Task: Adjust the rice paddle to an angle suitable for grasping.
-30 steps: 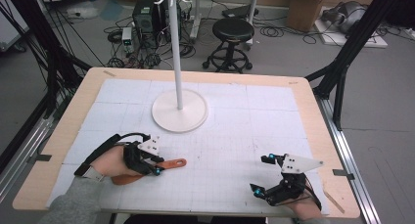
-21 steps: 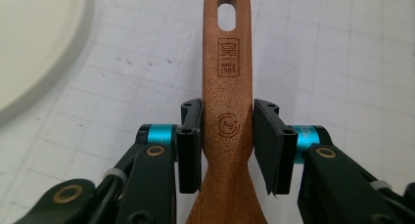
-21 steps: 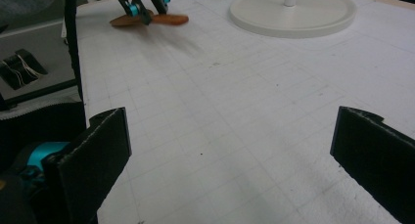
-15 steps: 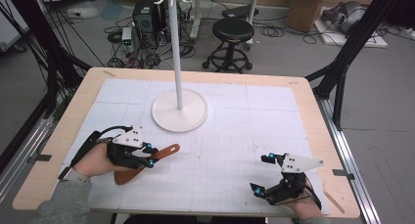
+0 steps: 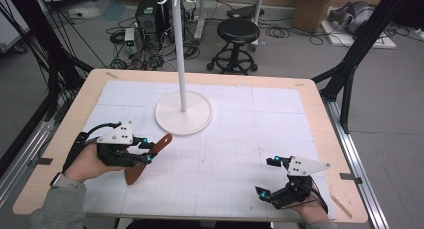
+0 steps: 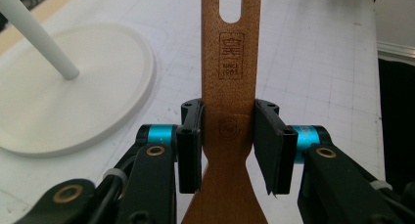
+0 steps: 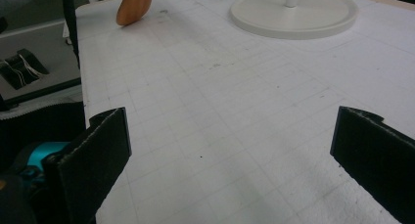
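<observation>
The spatula (image 6: 229,111) sat clamped between the pads of the left tongs (image 5: 145,150), which we had closed on its flat wooden handle. In the left gripper view the pads pressed both edges of the handle just where it begins to widen toward the blade; the slotted end with its stamped mark ran on ahead of the tongs, and the broad blade lay behind them, toward our hand. From the high view the spatula (image 5: 148,158) showed tilted, its handle end pointing up and away from the left tongs toward the stand (image 5: 183,114), and its rounded blade hanging low on the near side, close to the surface (image 5: 240,139); we could not tell whether the blade touched it. The stand's round white base lay just beyond the tip of the handle, a little apart from it, with the thin pole rising from its middle.

The right tongs (image 5: 267,176) stood wide with nothing between their pads, resting low near the surface, well apart from the left tongs and the spatula. In the right gripper view we looked out between the two black pads (image 7: 105,141) across the gridded sheet; the blade (image 7: 133,6) showed far ahead to one side, and the stand's base (image 7: 293,11) far ahead to the other.
</observation>
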Action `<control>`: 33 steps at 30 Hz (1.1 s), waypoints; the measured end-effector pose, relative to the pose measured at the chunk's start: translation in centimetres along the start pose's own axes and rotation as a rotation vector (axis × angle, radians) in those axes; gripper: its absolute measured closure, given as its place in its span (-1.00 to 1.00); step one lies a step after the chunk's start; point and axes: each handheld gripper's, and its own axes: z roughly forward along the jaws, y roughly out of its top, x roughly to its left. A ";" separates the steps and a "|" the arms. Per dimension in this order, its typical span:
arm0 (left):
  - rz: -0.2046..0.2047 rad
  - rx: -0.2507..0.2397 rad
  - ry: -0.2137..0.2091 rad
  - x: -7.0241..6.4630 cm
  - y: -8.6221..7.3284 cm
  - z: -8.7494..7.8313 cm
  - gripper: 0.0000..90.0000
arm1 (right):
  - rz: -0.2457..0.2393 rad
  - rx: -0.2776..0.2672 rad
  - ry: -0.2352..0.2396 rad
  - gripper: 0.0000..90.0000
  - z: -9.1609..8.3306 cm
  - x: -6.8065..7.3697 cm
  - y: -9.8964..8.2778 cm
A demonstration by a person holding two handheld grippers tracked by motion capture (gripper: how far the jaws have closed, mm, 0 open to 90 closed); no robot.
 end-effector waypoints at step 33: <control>-0.119 -0.171 0.127 -0.9 -0.6 -3.1 0.45 | -0.028 -0.029 0.030 -1.00 1.8 -1.0 1.3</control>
